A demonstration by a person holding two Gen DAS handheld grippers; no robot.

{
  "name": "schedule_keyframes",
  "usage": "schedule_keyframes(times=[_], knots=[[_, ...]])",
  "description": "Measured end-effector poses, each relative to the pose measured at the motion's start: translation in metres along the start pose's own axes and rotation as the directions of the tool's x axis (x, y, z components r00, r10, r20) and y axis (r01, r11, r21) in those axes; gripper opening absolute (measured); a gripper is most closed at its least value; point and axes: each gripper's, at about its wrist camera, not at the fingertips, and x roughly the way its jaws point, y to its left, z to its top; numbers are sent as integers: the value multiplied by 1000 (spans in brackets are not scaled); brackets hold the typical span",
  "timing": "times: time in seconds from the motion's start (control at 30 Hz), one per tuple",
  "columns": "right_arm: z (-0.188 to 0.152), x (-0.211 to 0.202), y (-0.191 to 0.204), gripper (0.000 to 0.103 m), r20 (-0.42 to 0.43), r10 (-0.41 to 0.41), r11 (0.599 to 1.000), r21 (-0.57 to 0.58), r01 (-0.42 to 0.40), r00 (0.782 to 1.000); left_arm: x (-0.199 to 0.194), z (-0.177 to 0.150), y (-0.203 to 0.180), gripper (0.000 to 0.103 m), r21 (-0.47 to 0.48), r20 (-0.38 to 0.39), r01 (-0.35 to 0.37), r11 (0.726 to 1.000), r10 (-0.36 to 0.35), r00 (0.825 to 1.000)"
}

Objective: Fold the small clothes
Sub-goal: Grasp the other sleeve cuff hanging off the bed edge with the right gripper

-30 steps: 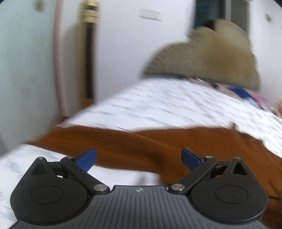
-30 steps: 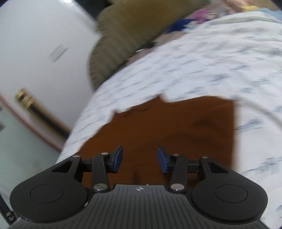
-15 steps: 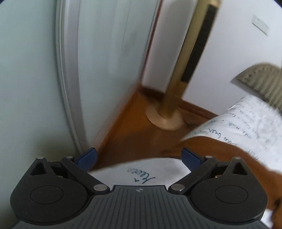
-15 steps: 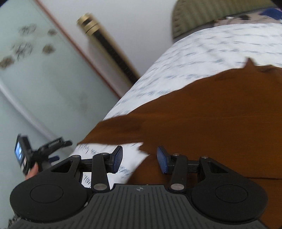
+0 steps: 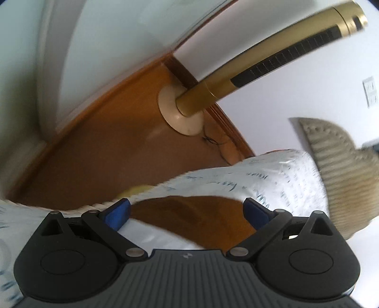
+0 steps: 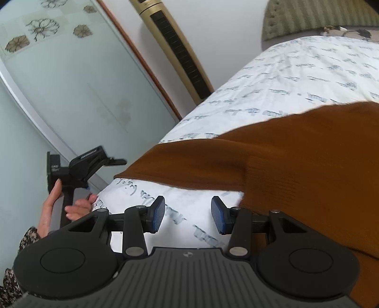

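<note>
1. We see the brown knitted garment (image 6: 296,163) spread flat on the bed sheet (image 6: 296,71), which is white with blue script; the cloth reaches close to the bed's near-left edge.
2. Our right gripper (image 6: 188,214) hangs over a bare patch of sheet just beside the garment's edge. Its jaws stand partly apart, with nothing between the blue pads (image 6: 158,214).
3. Our left gripper (image 5: 187,213) points down at the bed's corner. Its jaws are spread wide, and a corner of the garment (image 5: 196,218) lies in the view between them, but the fingers do not press on it.
4. In the right wrist view, the left gripper (image 6: 94,161) appears off the bed's left side, gripped by a hand (image 6: 71,203).
5. A gold tower fan (image 5: 272,64) stands on the wooden floor (image 5: 106,147) beyond the bed, and a striped olive cushion (image 6: 319,16) lies at the far end.
</note>
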Motion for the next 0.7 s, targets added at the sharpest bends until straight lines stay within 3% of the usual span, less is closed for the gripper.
schedule_keyframes(times=[0.07,0.17,0.3,0.47,0.57,0.7], knots=[[3,12,12,46,-11,2,999,-36,-2,1000,12,5,4,101,-41,-20,29,999,-30,999],[7,31,32,46,-28,6,996,-86,-9,1000,19,6,7,91,-63,-36,58,996,-60,998],[12,64,67,46,-71,55,982,-176,-67,996,1,5,9,91,-11,28,72,997,-72,997],[25,113,129,46,-110,88,912,-390,-125,990,-31,4,18,91,1,57,96,995,-96,994],[31,146,157,46,-147,40,862,-495,-108,988,-53,-4,19,92,66,122,59,996,-67,990],[34,185,178,46,-235,-50,792,-602,-105,971,-81,-18,27,92,119,165,45,992,-65,984]])
